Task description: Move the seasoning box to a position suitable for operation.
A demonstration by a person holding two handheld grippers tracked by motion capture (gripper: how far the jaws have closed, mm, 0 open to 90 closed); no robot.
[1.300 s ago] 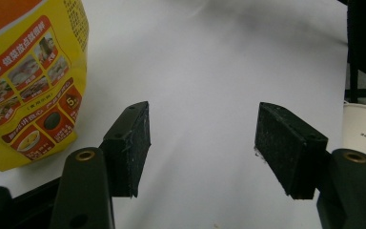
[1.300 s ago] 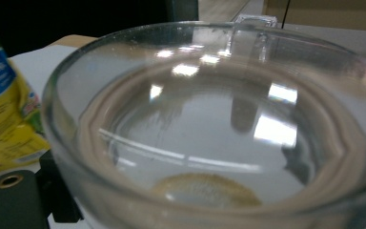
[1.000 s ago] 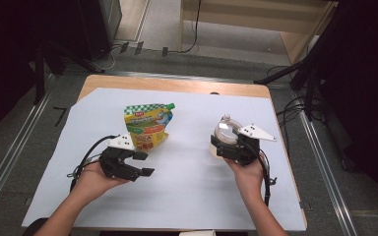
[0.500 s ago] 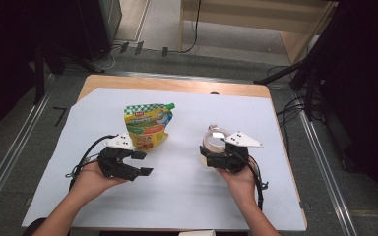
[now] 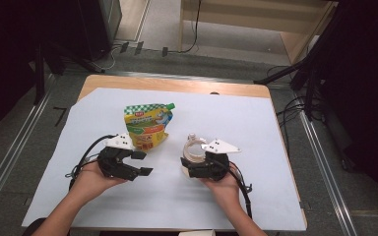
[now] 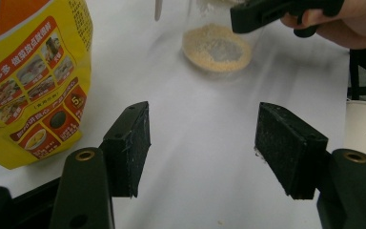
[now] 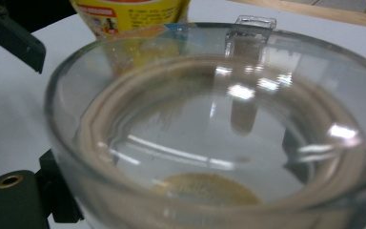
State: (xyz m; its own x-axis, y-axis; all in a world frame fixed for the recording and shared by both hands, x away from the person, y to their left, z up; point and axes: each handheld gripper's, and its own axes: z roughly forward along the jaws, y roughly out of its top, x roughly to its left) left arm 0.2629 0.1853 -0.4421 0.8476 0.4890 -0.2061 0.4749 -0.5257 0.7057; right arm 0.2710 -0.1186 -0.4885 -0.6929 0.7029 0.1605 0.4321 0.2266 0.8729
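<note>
A yellow and green spouted pouch (image 5: pixel 147 125) lies on the white sheet, left of centre. Just in front of it my left gripper (image 5: pixel 142 163) rests in a hand, open with nothing between its jaws (image 6: pixel 202 148); the pouch (image 6: pixel 33 81) is at its left. My right gripper (image 5: pixel 187 164) is shut on a clear glass cup (image 5: pixel 195 147) with a handle. The cup (image 7: pixel 219 133) has a little tan powder at its bottom, and one black finger (image 7: pixel 52 191) shows beside it. In the left gripper view the cup's base (image 6: pixel 218 47) is blurred, just above the sheet.
The white sheet (image 5: pixel 275 128) covers most of a wooden table; its far edge is bare wood. A white paper cup (image 6: pixel 364 129) stands at the right edge of the left gripper view. Cables and stands lie on the floor around the table.
My right gripper has carried the glass cup left toward the table's middle and lower, nearer the pouch and the left gripper. The left gripper has stayed put.
</note>
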